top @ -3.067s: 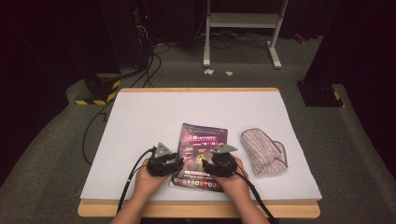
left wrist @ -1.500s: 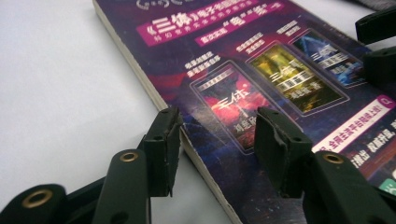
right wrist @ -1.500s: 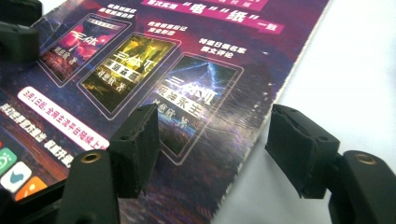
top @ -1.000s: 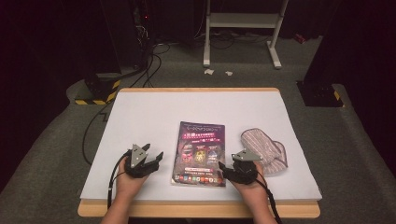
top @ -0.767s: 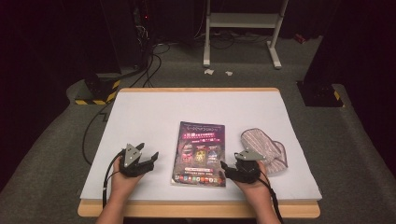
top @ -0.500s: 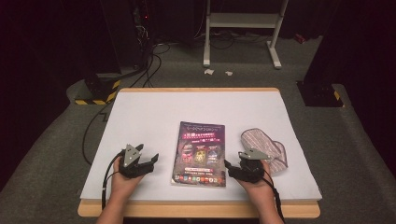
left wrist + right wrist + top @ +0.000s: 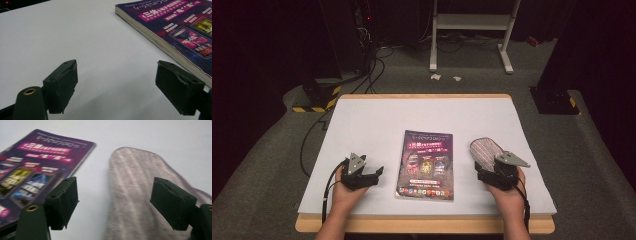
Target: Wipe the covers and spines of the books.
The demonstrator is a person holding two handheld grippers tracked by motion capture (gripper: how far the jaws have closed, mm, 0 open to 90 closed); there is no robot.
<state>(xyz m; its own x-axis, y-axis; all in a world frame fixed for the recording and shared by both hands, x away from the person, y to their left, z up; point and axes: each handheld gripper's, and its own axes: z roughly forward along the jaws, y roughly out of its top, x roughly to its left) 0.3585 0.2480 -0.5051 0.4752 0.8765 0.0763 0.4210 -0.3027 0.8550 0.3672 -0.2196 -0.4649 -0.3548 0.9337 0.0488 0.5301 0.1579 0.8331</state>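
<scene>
A purple book [image 7: 427, 164] is seen lying flat at the centre of the white table [image 7: 377, 120], in the lower middle of the high view. A striped grey mitt [image 7: 485, 153] lies just right of it. The left gripper [image 7: 373, 173] is held at lower left with jaws spread apart over bare table. The right gripper [image 7: 481, 171] is held at lower right, jaws spread over the mitt's near end.

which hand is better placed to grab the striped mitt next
Right. The right hand-held gripper sits open at the near end of the striped mitt, while the left hand-held gripper is across the book from it.
</scene>
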